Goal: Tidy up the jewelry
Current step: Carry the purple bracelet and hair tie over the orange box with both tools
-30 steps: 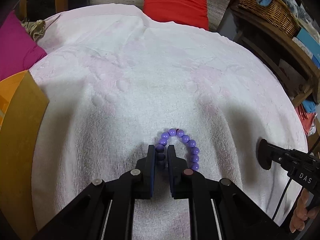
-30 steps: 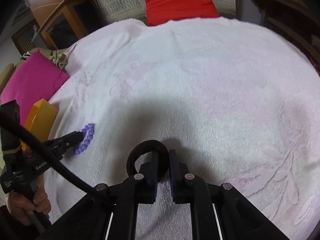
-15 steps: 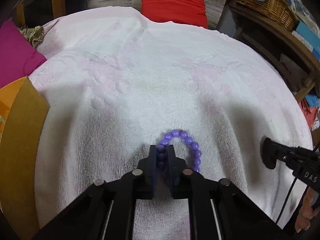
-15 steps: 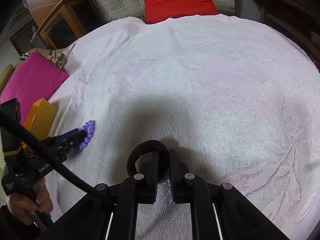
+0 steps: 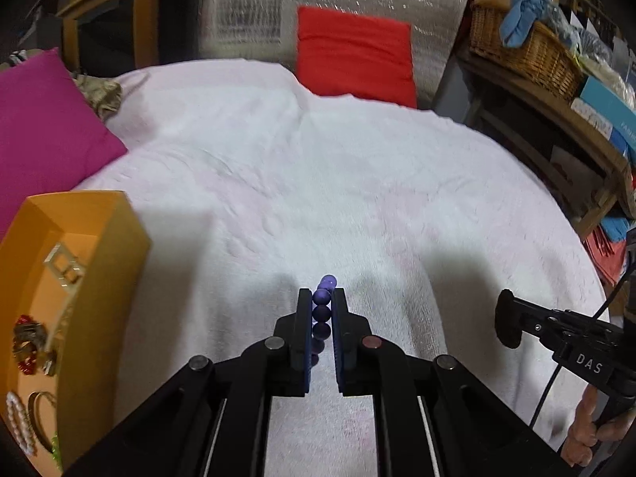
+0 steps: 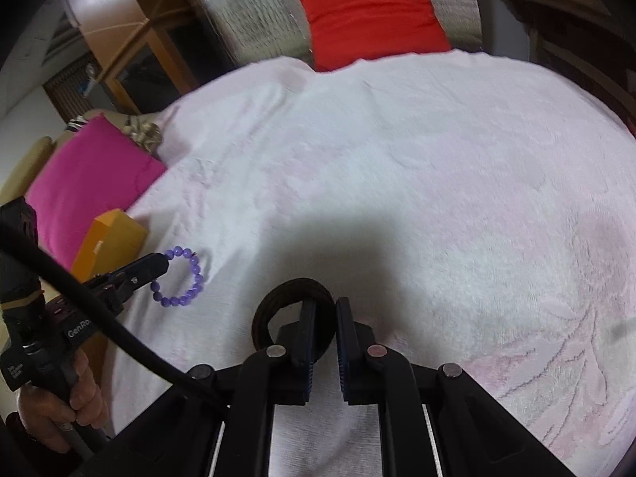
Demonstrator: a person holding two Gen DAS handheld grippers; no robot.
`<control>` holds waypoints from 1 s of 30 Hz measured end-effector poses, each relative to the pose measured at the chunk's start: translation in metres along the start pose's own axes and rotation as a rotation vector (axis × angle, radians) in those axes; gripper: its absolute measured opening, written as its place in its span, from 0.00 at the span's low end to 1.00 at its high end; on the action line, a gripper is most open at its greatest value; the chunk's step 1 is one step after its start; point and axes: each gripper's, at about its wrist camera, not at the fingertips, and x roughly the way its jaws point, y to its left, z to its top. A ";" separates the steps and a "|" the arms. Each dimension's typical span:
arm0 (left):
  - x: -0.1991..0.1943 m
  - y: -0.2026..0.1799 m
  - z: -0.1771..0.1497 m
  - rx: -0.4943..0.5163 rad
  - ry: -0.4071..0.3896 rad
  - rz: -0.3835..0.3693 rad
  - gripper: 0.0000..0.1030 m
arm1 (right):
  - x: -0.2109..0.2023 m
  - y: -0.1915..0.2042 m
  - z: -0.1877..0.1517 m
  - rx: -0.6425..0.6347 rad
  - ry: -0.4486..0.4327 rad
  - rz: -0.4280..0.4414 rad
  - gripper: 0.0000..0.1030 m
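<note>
My left gripper [image 5: 321, 298] is shut on a purple bead bracelet [image 5: 322, 312] and holds it lifted off the white towel [image 5: 318, 183]; in the right wrist view the bracelet [image 6: 187, 284] hangs as a ring from the left gripper [image 6: 161, 264]. My right gripper [image 6: 326, 310] is shut on a dark brown ring bracelet [image 6: 278, 302], raised above the towel; it also shows in the left wrist view [image 5: 507, 324]. An orange box [image 5: 59, 310] at the left holds several jewelry pieces.
A magenta cushion [image 5: 43, 131] lies at the left beyond the box, a red cushion [image 5: 355, 53] at the far edge. A shelf with a wicker basket [image 5: 524, 43] stands at the right. The orange box also shows in the right wrist view [image 6: 109, 242].
Both grippers have risen from the towel. The left one lifted the purple bracelet, which now hangs free. The right one lifted the dark bracelet. The orange box's inside has come into view.
</note>
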 end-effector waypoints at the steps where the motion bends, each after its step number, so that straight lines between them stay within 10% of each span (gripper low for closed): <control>1: -0.005 0.001 -0.001 -0.002 -0.009 0.004 0.09 | -0.002 0.002 0.000 -0.003 -0.011 0.010 0.10; 16: -0.077 0.025 -0.013 -0.043 -0.163 0.193 0.09 | -0.018 0.043 -0.011 -0.104 -0.138 0.069 0.10; 30: -0.126 0.058 -0.019 -0.091 -0.247 0.181 0.09 | -0.035 0.094 -0.011 -0.192 -0.213 0.057 0.10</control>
